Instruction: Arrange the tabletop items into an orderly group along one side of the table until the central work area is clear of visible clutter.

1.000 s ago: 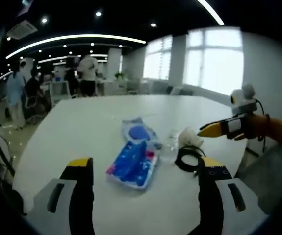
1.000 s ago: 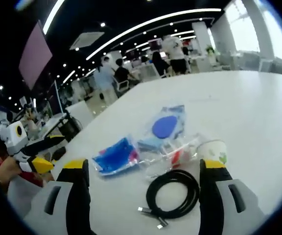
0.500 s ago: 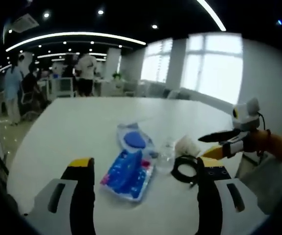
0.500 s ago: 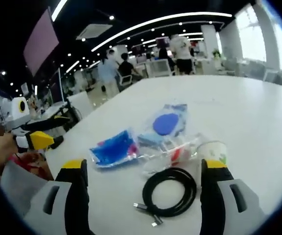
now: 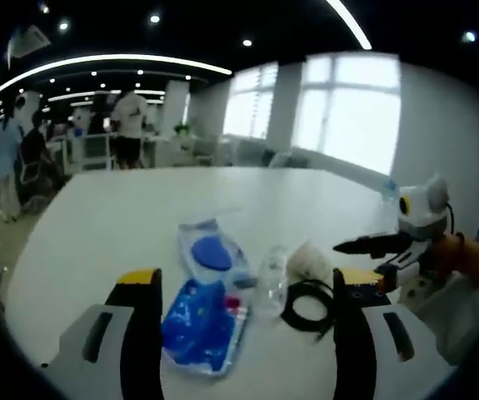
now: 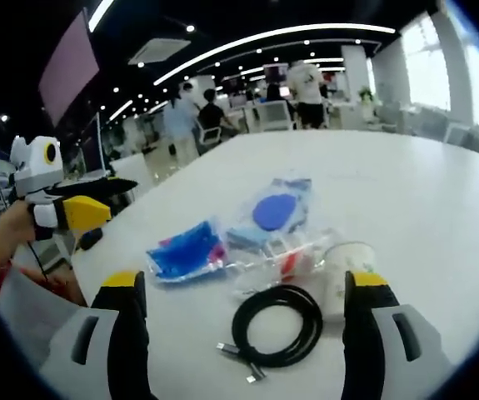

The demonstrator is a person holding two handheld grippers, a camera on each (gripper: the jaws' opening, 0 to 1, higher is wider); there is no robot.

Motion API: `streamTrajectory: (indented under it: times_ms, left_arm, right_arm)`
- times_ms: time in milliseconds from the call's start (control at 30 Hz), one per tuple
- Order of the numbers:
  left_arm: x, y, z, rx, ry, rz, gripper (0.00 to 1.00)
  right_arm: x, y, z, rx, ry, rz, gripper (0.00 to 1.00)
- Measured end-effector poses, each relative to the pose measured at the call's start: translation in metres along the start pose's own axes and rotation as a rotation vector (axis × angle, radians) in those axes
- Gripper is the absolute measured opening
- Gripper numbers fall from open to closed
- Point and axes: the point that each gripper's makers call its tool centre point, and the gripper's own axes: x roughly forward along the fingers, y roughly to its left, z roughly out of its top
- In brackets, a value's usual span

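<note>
1. In the left gripper view the left tool [image 5: 237, 287] is seen with its jaws spread wide and nothing between them; in the right gripper view the right tool [image 6: 243, 287] is likewise held open and empty above the near edge of the worktop [image 6: 439, 208].
2. Nearest that edge a coiled black cable [image 6: 276, 325] is laid flat, its plug ends trailing toward the edge.
3. Just beyond the cable a white paper cup [image 6: 346, 265] is lying on its side, with what appears to be a clear plastic bottle [image 6: 285, 262] just beside it; the blur leaves this uncertain.
4. Further in, a blue packet [image 6: 185, 250] and a clear pouch with a blue disc [image 6: 276, 210] are set close together, edges touching or nearly so.
5. The far half of the worktop is bare.
6. The items are judged to be loosely bunched but not ordered along one edge; nothing is gripped, so the arranging is taken as hardly begun, and every item is left to be moved.
</note>
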Motion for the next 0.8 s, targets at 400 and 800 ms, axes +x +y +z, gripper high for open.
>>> streamTrajectory:
  times_ms: [400, 800]
  left_arm:
    - [0.039, -0.006, -0.008, 0.058, 0.073, -0.041, 0.79]
    - [0.075, -0.015, -0.028, 0.116, 0.175, -0.110, 0.78]
  right_arm:
    - [-0.004, -0.004, 0.001, -0.002, -0.006, -0.015, 0.99]
    - [-0.006, -0.008, 0.002, -0.020, -0.005, -0.038, 0.99]
